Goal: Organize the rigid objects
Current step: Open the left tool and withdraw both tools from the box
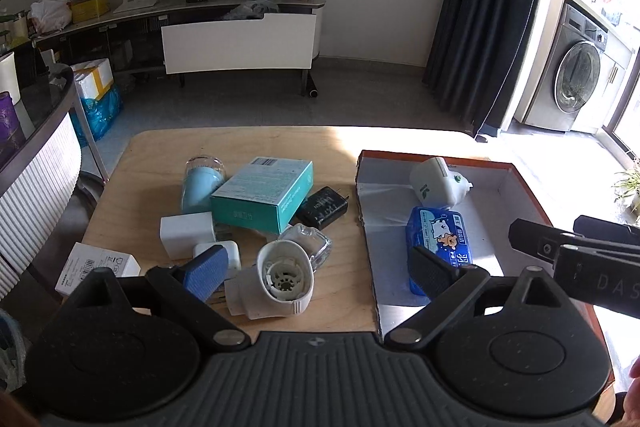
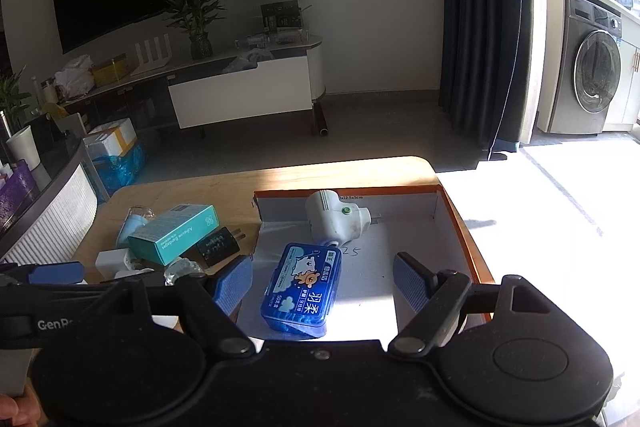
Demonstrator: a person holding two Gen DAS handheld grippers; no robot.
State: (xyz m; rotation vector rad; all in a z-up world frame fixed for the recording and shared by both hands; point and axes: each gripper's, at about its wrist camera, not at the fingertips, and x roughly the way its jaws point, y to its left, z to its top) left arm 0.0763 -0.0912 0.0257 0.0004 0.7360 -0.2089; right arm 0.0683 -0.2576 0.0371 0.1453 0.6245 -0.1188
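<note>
Left gripper point(image 1: 320, 273): fingers wide apart, nothing between the pads; it hangs over the near edge of the tabletop point(image 1: 344, 147), above a white round plug-in device point(image 1: 280, 281) lying on its side.

Right gripper point(image 2: 324, 281): fingers apart, clamping nothing. A blue tin with a cartoon label point(image 2: 302, 289) lies flat between them, near the tray's near-left corner, pads clear of it.

Orange-rimmed cardboard tray point(image 1: 528, 187) takes the right half of the tabletop. Its far end holds a white plug-in unit with a green button point(image 2: 340, 221).

Left half, unsorted cluster: white adapter cube point(image 1: 186, 233), clear glass piece point(image 1: 308, 245), black charger point(image 1: 323, 207) and teal box point(image 1: 264, 195) propped over its neighbours. Farthest, a pale blue bottle point(image 1: 202, 183) lies towards the far-left corner.
</note>
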